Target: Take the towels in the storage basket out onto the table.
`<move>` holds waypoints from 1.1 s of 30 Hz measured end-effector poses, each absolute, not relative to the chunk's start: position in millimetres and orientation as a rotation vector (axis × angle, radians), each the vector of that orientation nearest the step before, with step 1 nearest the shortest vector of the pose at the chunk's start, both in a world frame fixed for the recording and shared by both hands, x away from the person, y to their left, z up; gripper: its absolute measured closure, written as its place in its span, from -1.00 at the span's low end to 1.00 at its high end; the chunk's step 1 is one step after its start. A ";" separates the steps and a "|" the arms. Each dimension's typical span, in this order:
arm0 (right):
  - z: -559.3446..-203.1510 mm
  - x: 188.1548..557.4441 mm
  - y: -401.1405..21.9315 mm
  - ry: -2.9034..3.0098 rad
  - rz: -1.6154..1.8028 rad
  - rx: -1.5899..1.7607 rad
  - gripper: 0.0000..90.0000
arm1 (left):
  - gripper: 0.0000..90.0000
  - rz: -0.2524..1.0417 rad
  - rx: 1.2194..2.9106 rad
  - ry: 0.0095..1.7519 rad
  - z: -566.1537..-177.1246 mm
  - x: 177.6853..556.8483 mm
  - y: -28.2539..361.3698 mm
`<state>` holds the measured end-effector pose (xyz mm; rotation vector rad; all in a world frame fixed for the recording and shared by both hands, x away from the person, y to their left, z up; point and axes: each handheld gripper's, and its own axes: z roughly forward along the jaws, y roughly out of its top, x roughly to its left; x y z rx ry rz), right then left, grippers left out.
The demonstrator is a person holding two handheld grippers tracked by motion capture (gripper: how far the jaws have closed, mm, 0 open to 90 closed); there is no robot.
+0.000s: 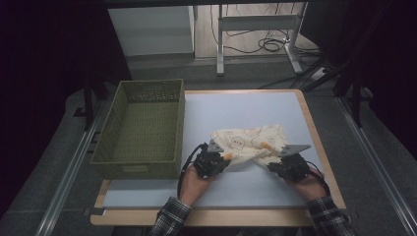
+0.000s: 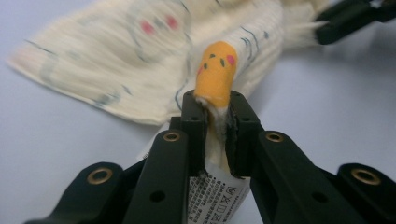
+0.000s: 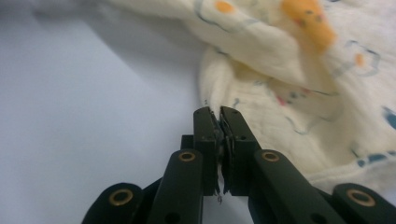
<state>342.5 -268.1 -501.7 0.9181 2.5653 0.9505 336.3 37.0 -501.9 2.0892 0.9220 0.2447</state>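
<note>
Your left tongs [image 2: 215, 109] are clenched on a bunched corner of the cream printed cloth [image 1: 253, 140], beside an orange patch and just above the care label [image 2: 215, 196]. Your right tongs [image 3: 220, 121] are clamped on a thin edge of the same cloth; little fabric shows between the pads there, so that hold appears slight, though the close view is too tight to be sure.

Risks from here:
- The right edge may slip out if you lift or pull apart sharply, because so little fabric is caught.
- The left grip sits on a gathered fold, so a pull may spread the cloth unevenly or twist it.
- The green woven basket [image 1: 142, 128] stands just beside your left hand [image 1: 194, 187]; a wide sweep could knock its wall.

Position: the cloth lies crumpled on the white bench [image 1: 246, 103], right of the basket and just beyond both tongs. Its two near corners run down into them, one at each side.
</note>
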 end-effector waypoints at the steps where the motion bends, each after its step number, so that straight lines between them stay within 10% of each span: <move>1: -499.0 340.2 -272.4 2.561 0.951 0.913 0.90 | 0.77 0.258 2.075 0.935 -497.2 337.1 41.7; 15: -483.8 306.0 -352.1 2.499 0.992 1.067 0.68 | 0.14 0.257 2.116 1.027 -505.4 353.7 42.7; 33: -483.7 290.4 -352.8 2.492 1.004 1.050 0.52 | 0.18 0.188 2.116 1.002 -524.2 324.9 51.7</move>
